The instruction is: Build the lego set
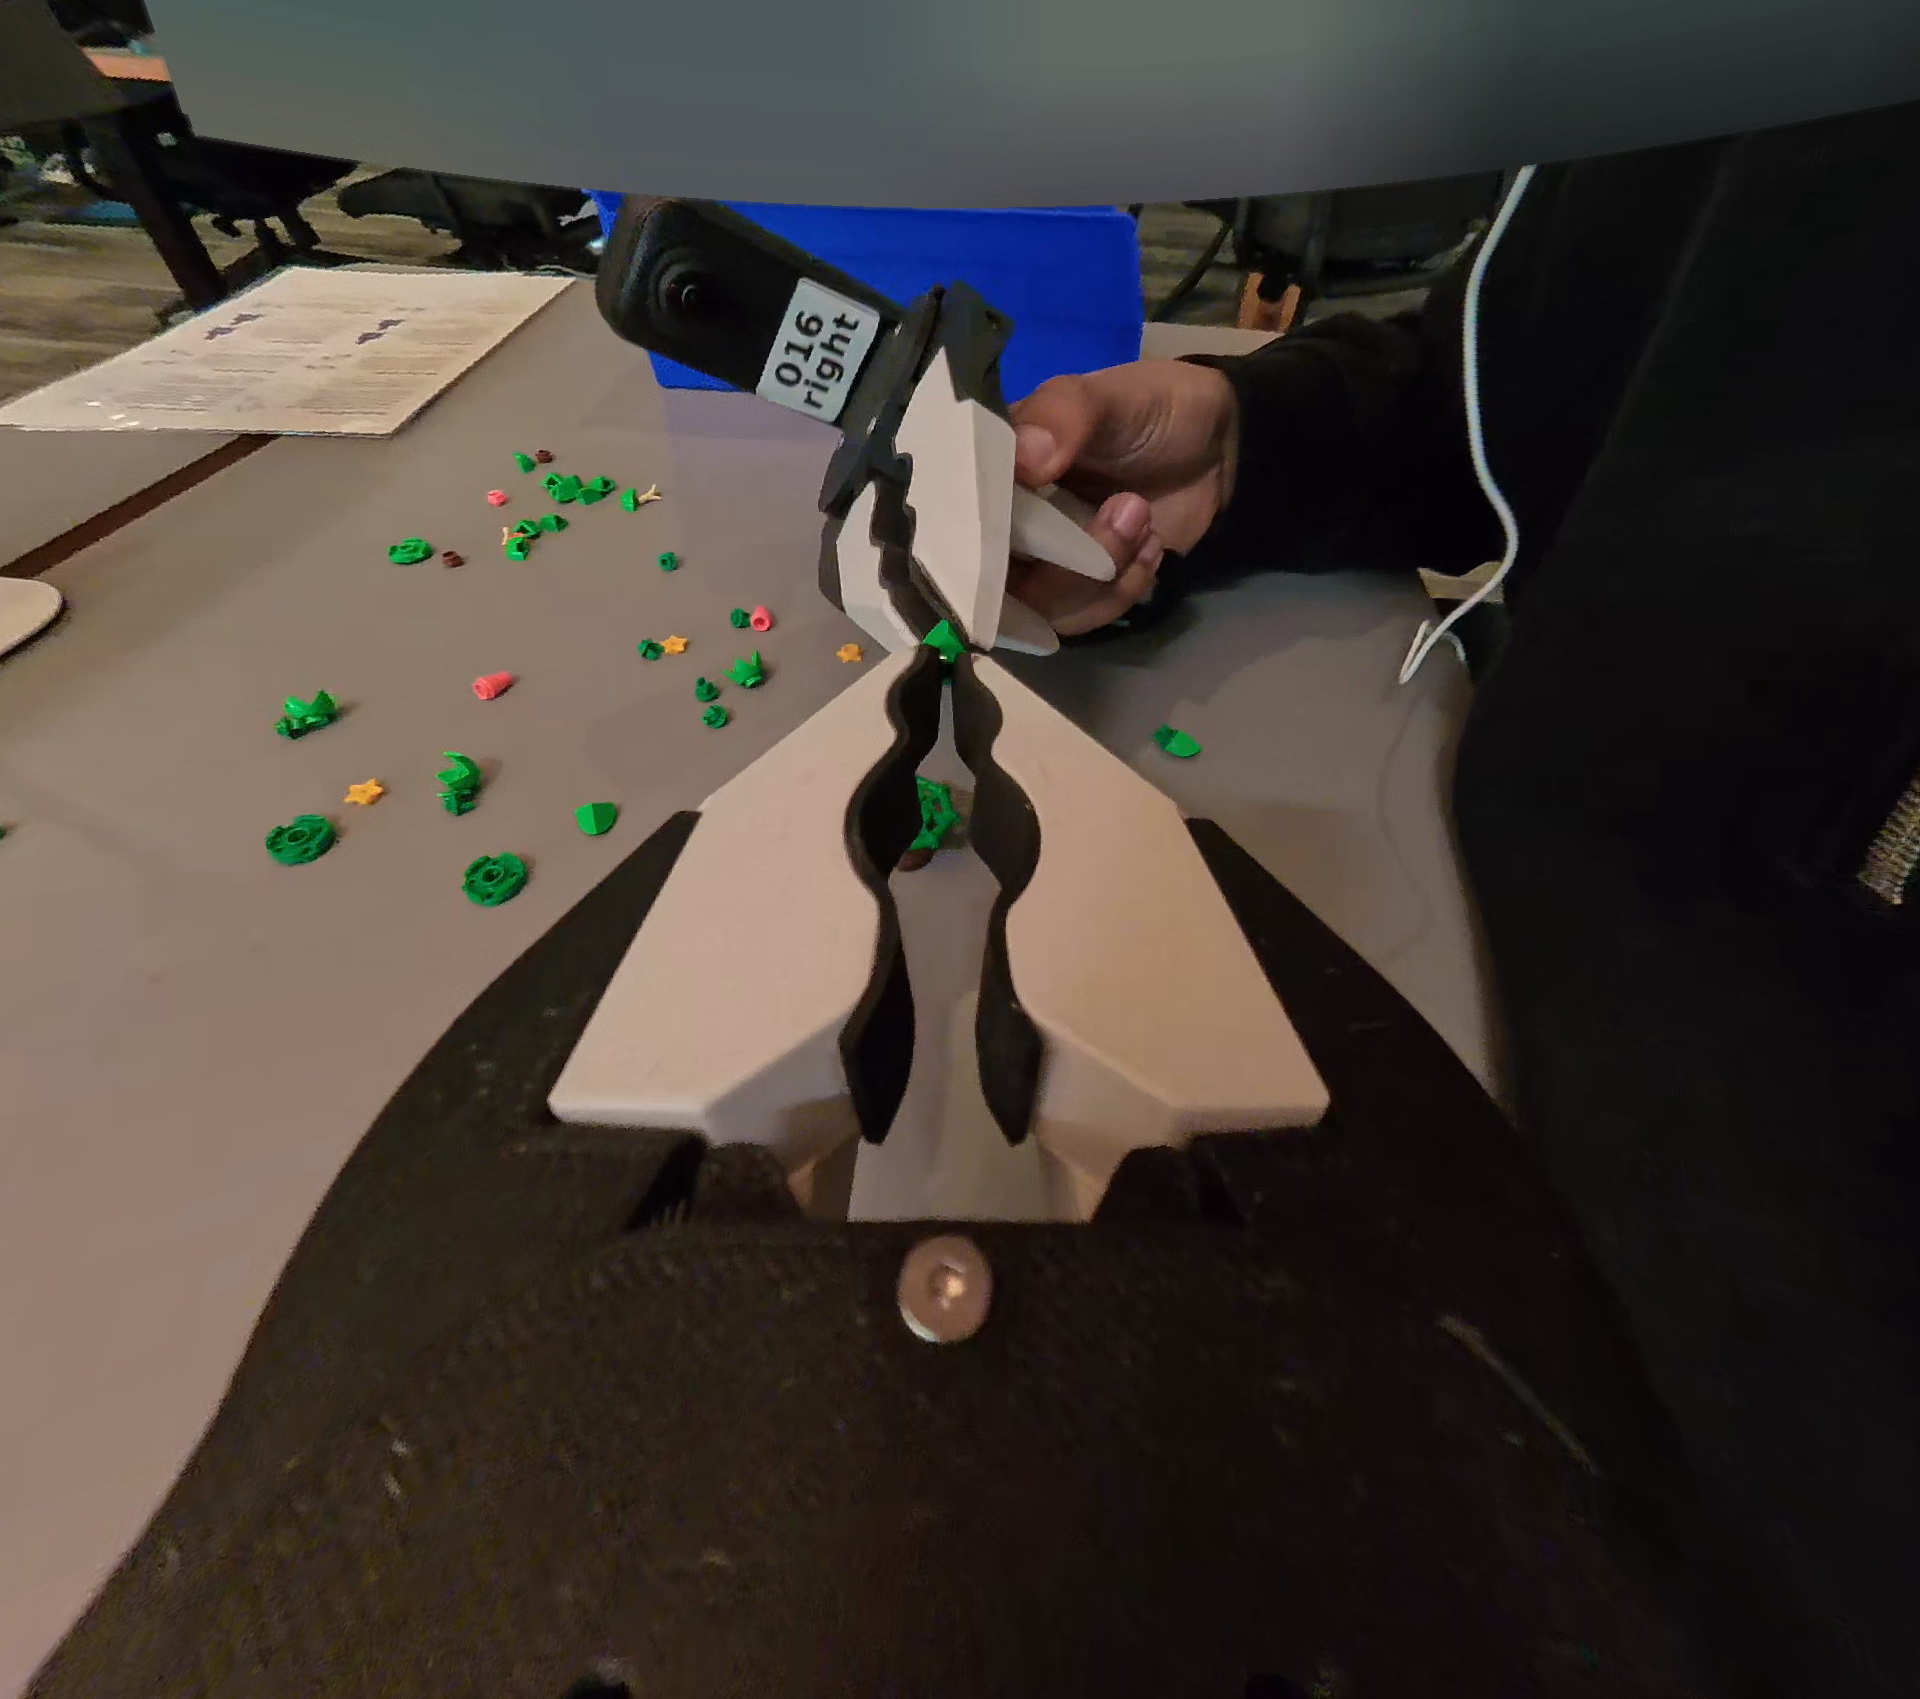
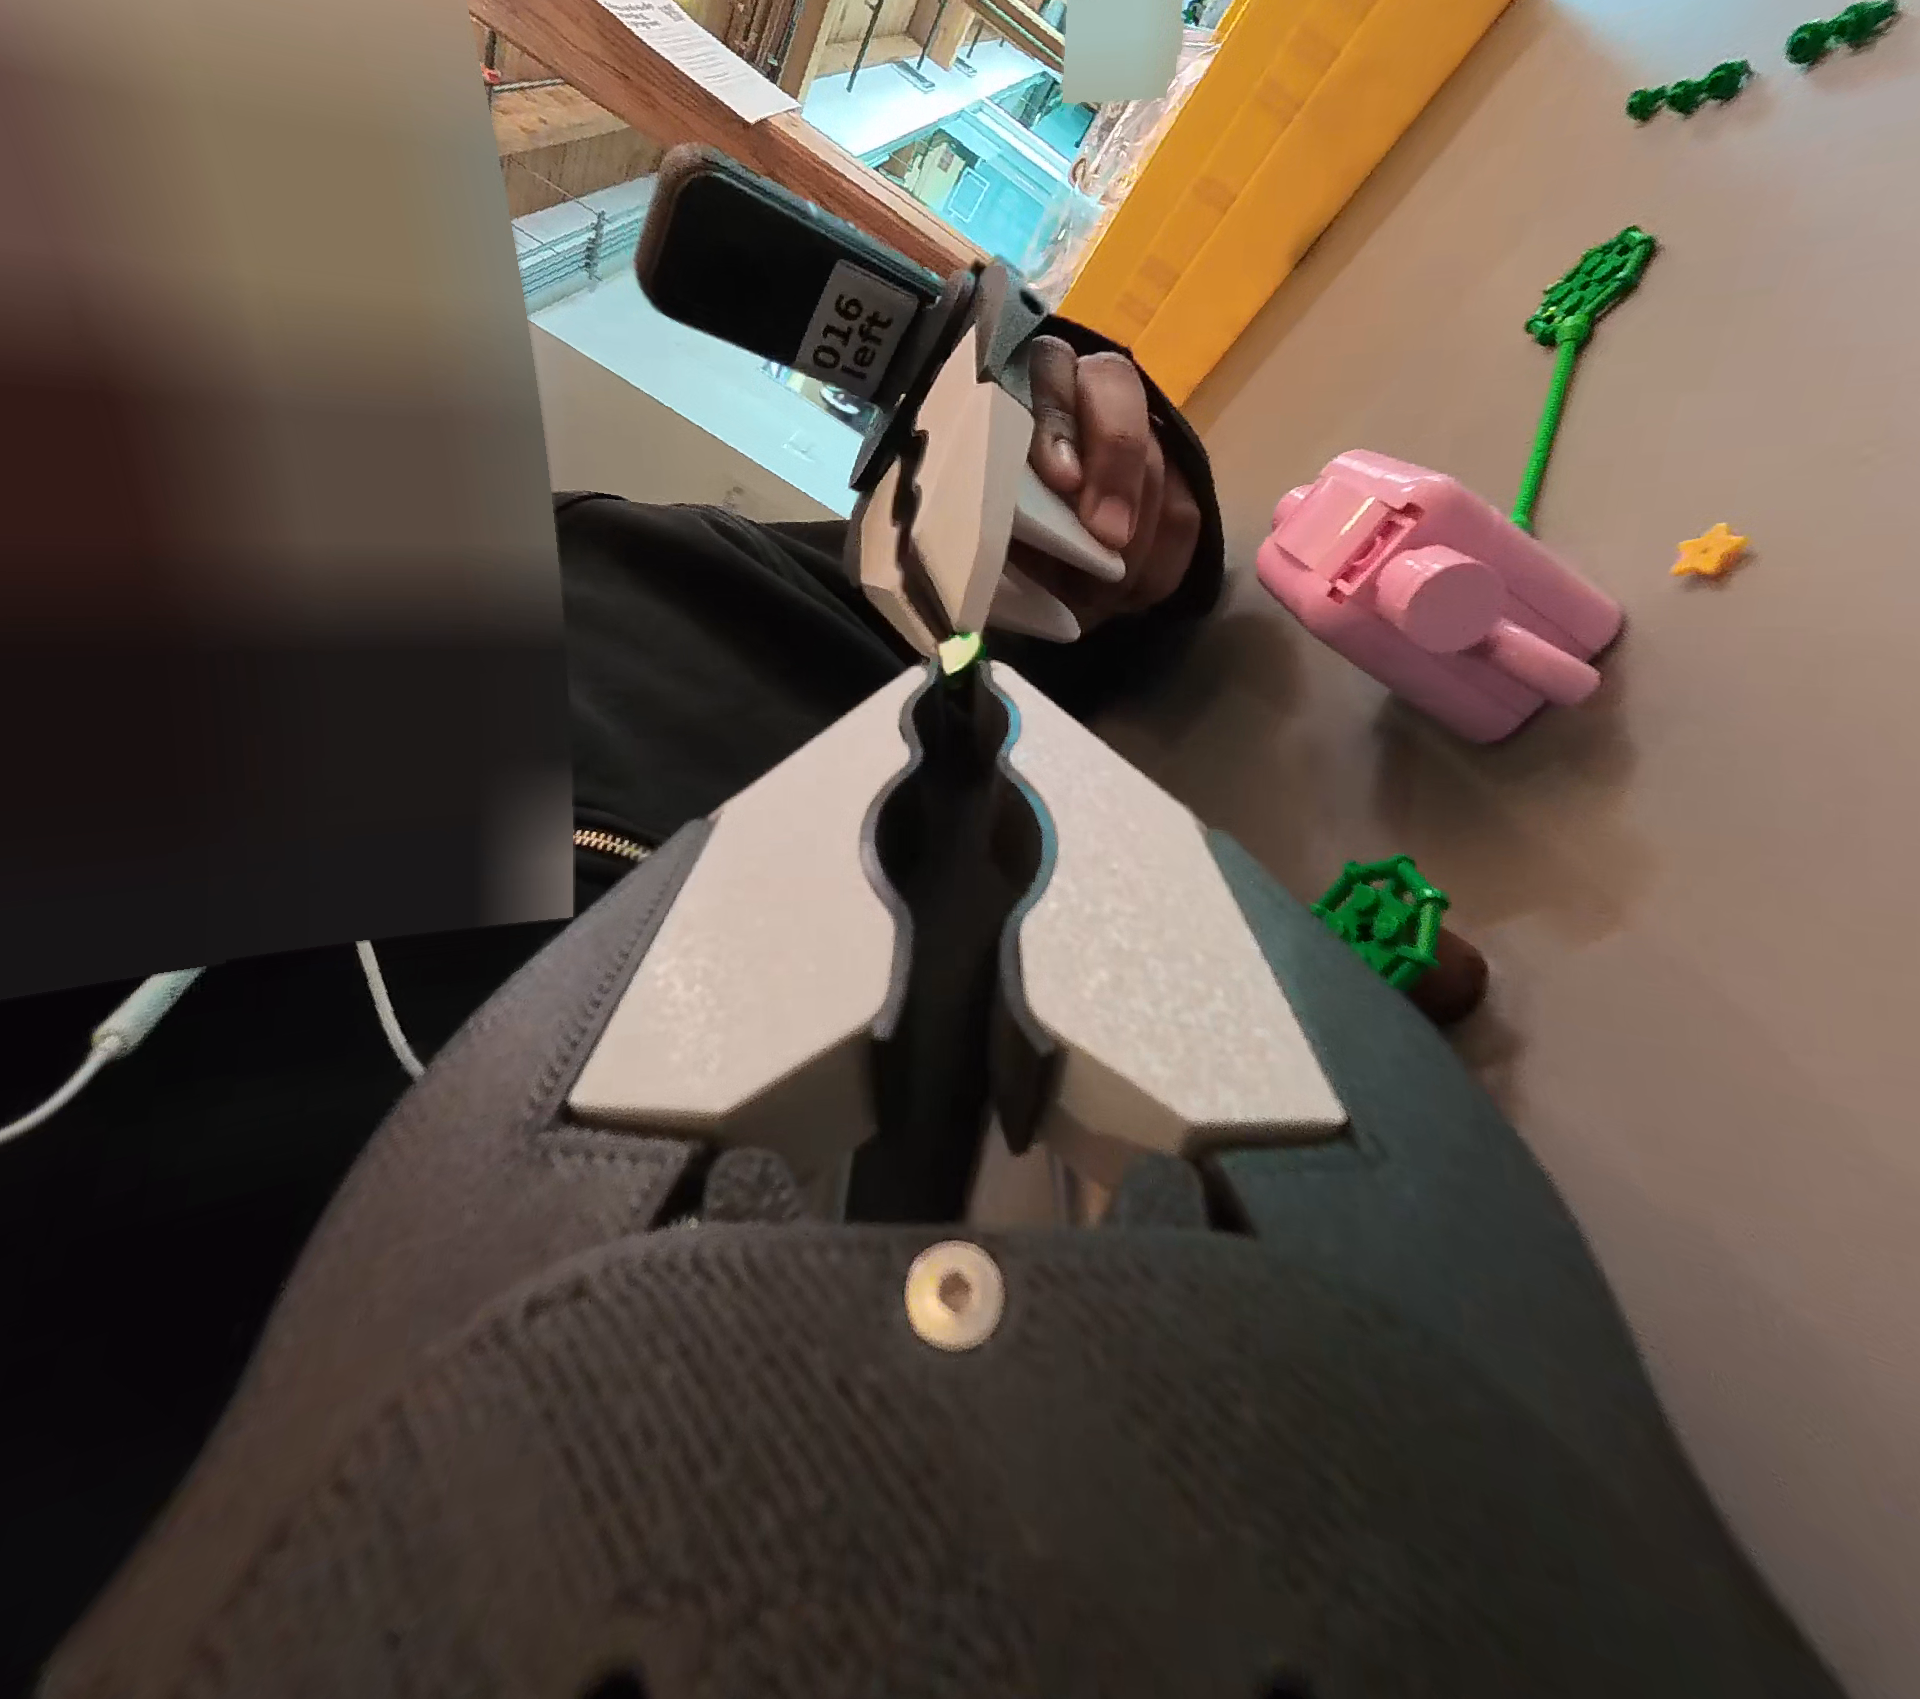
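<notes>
My left gripper (image 1: 943, 664) and right gripper (image 1: 940, 626) meet tip to tip above the grey table (image 1: 260, 1078). A small green lego piece (image 1: 943, 639) is pinched where the tips meet, and a thin green part runs down between the left fingers. Both grippers are shut on it. In the right wrist view the same green piece (image 2: 961, 652) sits between my right gripper (image 2: 958, 681) and the left gripper (image 2: 951, 636) coming from above. A hand holds each gripper. How the piece is joined is hidden by the fingertips.
Loose green round plates (image 1: 301, 839), yellow stars (image 1: 364, 790) and pink cones (image 1: 491, 685) lie at the left. A paper sheet (image 1: 301, 350) and blue bin (image 1: 1039, 267) lie behind. A pink lego block (image 2: 1434, 589), green stem (image 2: 1558, 402), green-and-brown part (image 2: 1382, 922) and yellow bin (image 2: 1299, 91) show too. Less than 4 cm separates the two grippers' tips. The right tips stand about 7 cm off the pink lego block (image 2: 1434, 589).
</notes>
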A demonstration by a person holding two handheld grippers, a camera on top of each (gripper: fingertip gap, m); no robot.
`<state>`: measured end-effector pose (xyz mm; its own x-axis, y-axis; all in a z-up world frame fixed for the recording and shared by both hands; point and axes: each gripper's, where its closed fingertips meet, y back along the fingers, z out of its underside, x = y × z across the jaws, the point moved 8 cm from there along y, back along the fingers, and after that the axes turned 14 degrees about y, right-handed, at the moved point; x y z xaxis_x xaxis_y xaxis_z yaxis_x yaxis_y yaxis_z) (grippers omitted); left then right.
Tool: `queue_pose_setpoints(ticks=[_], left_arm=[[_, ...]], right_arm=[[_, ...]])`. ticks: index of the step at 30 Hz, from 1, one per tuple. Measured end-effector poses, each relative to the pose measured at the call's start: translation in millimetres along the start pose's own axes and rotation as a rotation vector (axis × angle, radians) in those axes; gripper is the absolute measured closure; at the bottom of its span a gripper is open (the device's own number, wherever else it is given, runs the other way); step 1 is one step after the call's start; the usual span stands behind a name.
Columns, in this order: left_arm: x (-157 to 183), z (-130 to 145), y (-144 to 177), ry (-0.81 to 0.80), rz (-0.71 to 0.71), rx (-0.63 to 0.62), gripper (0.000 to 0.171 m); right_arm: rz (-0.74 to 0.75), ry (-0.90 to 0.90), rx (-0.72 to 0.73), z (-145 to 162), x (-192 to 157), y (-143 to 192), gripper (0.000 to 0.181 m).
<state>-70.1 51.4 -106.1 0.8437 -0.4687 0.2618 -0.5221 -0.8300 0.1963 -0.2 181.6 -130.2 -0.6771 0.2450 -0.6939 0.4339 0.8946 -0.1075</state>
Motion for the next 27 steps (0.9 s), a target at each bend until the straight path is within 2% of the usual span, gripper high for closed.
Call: queue_pose_setpoints(ticks=[16, 27], left_arm=[[-1.3, 0.5, 0.9, -0.074, -0.027, -0.005, 0.171], [-6.8, -1.1, 5.1, -0.005, 0.014, 0.010, 0.171]], right_arm=[[0.012, 0.025, 0.003, -0.8, 3.0, 0.3, 0.178], [0.021, 0.029, -0.001, -1.7, 3.4, 3.7, 0.178]])
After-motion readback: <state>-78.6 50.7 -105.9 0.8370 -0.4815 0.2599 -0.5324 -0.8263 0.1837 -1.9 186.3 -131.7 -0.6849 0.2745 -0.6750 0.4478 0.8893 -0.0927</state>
